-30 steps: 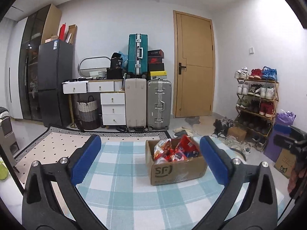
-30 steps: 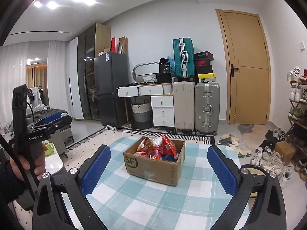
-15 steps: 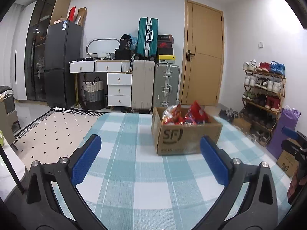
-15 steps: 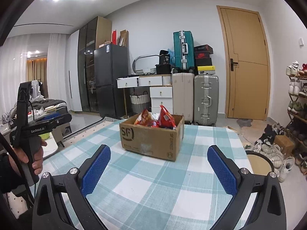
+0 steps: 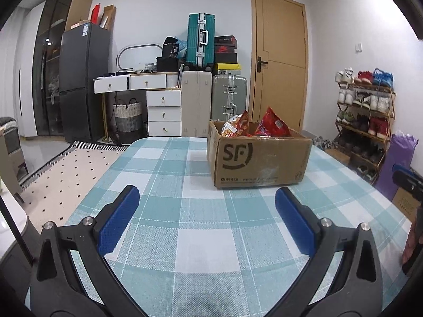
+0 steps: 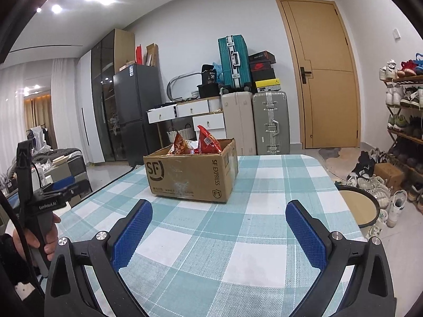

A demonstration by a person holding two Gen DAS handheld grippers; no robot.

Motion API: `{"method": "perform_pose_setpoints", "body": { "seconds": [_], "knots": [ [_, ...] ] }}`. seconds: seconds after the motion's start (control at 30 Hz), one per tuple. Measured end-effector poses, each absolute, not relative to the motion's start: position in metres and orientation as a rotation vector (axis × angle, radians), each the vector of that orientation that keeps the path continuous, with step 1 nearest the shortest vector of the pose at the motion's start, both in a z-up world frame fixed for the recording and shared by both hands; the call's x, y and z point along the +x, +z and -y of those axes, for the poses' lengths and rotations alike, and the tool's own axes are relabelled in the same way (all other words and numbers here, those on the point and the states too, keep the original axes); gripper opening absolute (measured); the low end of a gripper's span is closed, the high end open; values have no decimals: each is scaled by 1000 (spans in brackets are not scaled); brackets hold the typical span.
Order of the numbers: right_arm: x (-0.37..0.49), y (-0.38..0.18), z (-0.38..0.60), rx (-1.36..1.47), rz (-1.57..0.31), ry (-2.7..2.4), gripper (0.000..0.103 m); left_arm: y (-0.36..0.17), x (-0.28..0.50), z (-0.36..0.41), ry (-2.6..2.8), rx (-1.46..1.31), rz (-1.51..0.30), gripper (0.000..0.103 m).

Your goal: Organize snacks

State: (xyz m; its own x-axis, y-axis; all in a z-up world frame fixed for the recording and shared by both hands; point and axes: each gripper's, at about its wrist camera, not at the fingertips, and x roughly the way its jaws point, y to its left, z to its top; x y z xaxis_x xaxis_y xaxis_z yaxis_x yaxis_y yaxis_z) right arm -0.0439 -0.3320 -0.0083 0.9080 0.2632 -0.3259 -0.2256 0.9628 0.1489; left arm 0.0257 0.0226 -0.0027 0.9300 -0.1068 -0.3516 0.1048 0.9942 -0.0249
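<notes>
A brown cardboard box marked SF (image 5: 257, 158) stands on the checked tablecloth (image 5: 201, 237), ahead and slightly right in the left wrist view. Red and orange snack bags (image 5: 260, 125) stick up out of it. The box (image 6: 190, 173) and its snack bags (image 6: 197, 144) also show in the right wrist view, ahead and slightly left. My left gripper (image 5: 207, 220) is open and empty, low over the table, short of the box. My right gripper (image 6: 218, 233) is open and empty, also short of the box.
Suitcases (image 5: 199, 79), a white drawer unit (image 5: 164, 113) and a dark fridge (image 5: 82, 82) line the far wall beside a wooden door (image 5: 280, 71). A shoe rack (image 5: 364, 116) stands at the right. A round stool (image 6: 357, 206) sits off the table's right edge.
Both grippers have dropped lower toward the table and moved closer to the box, which now looks larger. Both stay open and empty.
</notes>
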Motion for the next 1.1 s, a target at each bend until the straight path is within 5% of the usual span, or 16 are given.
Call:
{"method": "perform_pose_setpoints", "body": {
  "seconds": [1.1],
  "knots": [
    [-48, -5, 323, 58, -348, 245, 103, -17, 39, 0, -114, 63, -403, 103]
  ]
}}
